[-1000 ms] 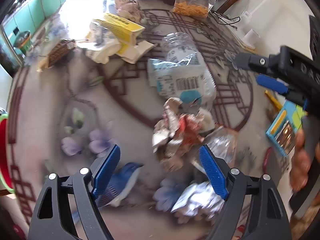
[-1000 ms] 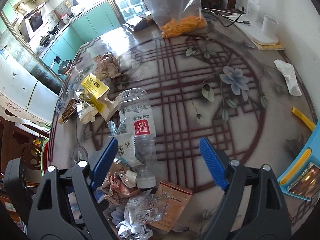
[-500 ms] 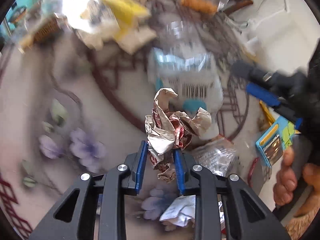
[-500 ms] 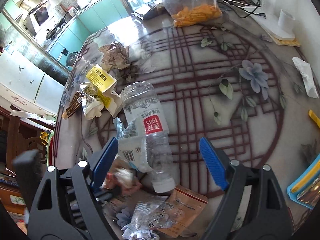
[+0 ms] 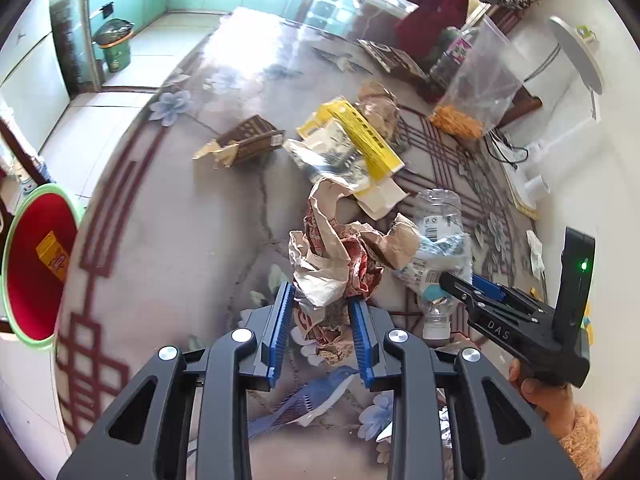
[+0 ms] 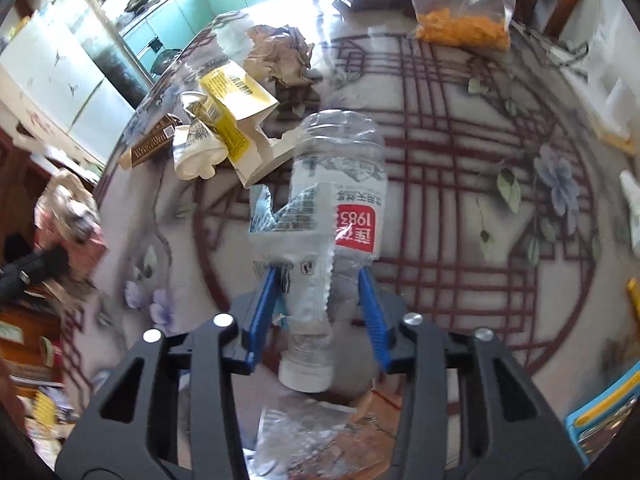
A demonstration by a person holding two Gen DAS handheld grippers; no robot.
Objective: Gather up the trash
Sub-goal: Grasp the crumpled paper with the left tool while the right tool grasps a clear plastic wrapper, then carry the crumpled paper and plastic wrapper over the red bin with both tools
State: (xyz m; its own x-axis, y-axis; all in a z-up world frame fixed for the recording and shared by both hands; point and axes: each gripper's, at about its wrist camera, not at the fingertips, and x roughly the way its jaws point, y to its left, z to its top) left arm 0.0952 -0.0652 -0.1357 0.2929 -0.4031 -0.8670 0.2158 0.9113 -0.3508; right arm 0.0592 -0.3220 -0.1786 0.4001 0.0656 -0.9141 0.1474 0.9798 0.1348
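1. Between the blue pads of the left gripper (image 5: 320, 330): a crumpled paper wrapper (image 5: 340, 256), brown, white and red, pinched at its lower end and standing up out of the jaws, off the table (image 5: 180, 220).
2. Jaws narrow, only slightly changed in the last half second, wrapper clamped between them.
3. Just right of the left gripper: the right gripper (image 5: 466, 286), held in a hand (image 5: 540, 394) with a peach sleeve, nose against a clear plastic bottle (image 5: 436, 240).
4. Between the pads of the right gripper (image 6: 320, 312): that crushed plastic bottle (image 6: 340, 200) with a red and white label, gripped near the neck, white cap (image 6: 306, 376) toward the camera, base pointing away.
5. Jaws just closed in, pads pressing on both sides of the bottle.
6. Beyond both grippers on the table: a yellow carton (image 5: 360, 136), a brown flattened box (image 5: 248, 144), a crumpled brown paper ball (image 6: 280, 52) and a clear bag of orange snacks (image 6: 464, 28).
7. Far left of the left gripper, beside the table edge: a red bin with a green rim (image 5: 36, 264), a yellow packet inside.
8. Under the left gripper: a blue and white scrap (image 5: 316, 394) lying on the table.
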